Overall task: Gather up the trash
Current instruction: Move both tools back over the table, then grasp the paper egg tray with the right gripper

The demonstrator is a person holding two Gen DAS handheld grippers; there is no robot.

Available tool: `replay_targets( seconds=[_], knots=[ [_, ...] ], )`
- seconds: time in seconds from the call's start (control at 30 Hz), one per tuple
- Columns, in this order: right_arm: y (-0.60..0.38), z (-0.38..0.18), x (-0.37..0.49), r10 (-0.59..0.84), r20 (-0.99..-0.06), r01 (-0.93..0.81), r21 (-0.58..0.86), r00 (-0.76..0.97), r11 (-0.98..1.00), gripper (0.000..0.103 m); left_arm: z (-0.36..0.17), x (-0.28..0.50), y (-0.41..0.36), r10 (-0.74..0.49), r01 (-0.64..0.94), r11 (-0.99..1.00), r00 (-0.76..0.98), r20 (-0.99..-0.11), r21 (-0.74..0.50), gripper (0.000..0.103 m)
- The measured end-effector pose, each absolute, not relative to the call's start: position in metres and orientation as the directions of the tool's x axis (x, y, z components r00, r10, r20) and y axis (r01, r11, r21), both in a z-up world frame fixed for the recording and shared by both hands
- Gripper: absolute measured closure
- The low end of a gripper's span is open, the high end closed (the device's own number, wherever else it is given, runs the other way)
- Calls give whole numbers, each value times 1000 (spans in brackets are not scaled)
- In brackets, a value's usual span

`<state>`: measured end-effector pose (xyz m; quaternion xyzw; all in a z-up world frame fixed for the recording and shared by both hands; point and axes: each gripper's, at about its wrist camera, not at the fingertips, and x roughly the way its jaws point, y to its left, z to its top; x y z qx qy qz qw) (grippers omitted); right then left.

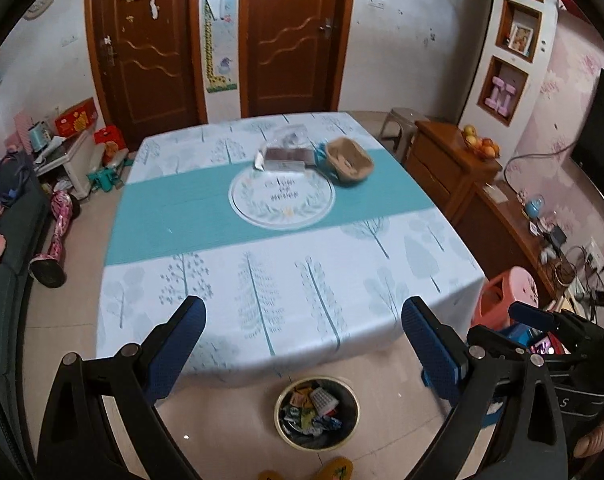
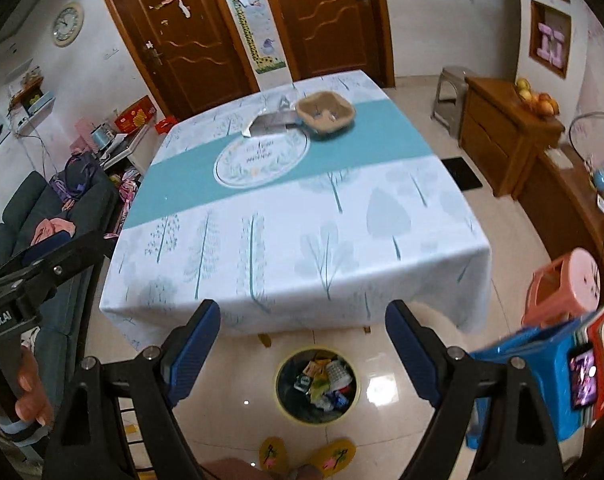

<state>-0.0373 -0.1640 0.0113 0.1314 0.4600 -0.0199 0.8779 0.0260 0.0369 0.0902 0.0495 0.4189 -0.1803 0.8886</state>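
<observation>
A round trash bin [image 1: 317, 412] stands on the floor at the table's near edge, holding several wrappers; it also shows in the right wrist view [image 2: 317, 385]. My left gripper [image 1: 303, 322] is open and empty, held high above the bin and the table's front edge. My right gripper [image 2: 302, 326] is open and empty, also above the bin. The table [image 1: 286, 272] has a tree-print cloth. At its far side lie a wicker basket [image 1: 349, 160] and a flat packet with clear wrapping [image 1: 284, 156]; both show in the right wrist view, basket [image 2: 325, 114] and packet [image 2: 270, 121].
A pink stool [image 2: 565, 284] and a blue stool [image 2: 541, 364] stand right of the table. A wooden cabinet [image 1: 453, 168] with fruit lines the right wall. A sofa [image 2: 42, 216] is on the left. Yellow slippers [image 2: 302, 458] are below the bin.
</observation>
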Motion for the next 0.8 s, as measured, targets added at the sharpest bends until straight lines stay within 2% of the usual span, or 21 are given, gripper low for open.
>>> replay_targets(
  seconds=[0.37, 0.43, 0.67, 0.8],
  knots=[
    [-155, 44, 35, 39, -777, 68, 105, 628, 992, 18, 135, 102, 46, -251, 394, 919, 628, -736, 22, 5],
    [-155, 50, 51, 27, -766, 71, 94, 642, 993, 18, 140, 123, 46, -256, 411, 911, 629, -734, 34, 1],
    [-164, 56, 142, -47, -754, 125, 47, 656, 991, 19, 137, 232, 28, -296, 510, 858, 582, -758, 56, 1],
    [-167, 41, 199, -88, -772, 148, 9, 629, 989, 27, 120, 304, 10, -315, 568, 821, 534, -785, 57, 1]
  ],
)
